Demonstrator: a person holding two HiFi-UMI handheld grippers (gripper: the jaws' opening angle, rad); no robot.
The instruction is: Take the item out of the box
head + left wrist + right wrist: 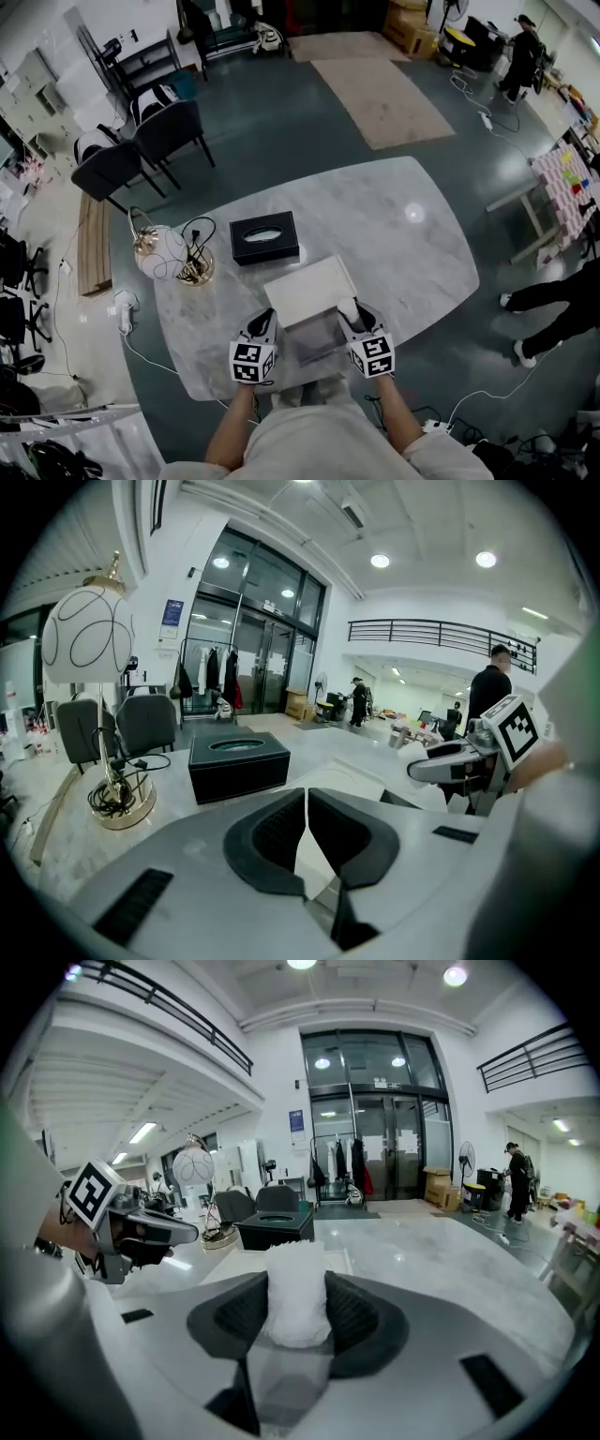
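Extraction is judged to be in hand. A white, foam-like item (298, 1318) is clamped between the jaws of the right gripper (297, 1288) at the far right corner of the open box (317, 347), which stands at the near edge of the desk (412, 244). Whether the item is clear of the rim cannot be told. The left gripper (307, 803) is closed on nothing beside the box's left wall. Both forearms are extended forward, low. A straight lift clear of the box is called for next.

The white item (297, 1274) is hidden below by the right claw (297, 1305); inside the box (314, 336), contents are too dim to tell.
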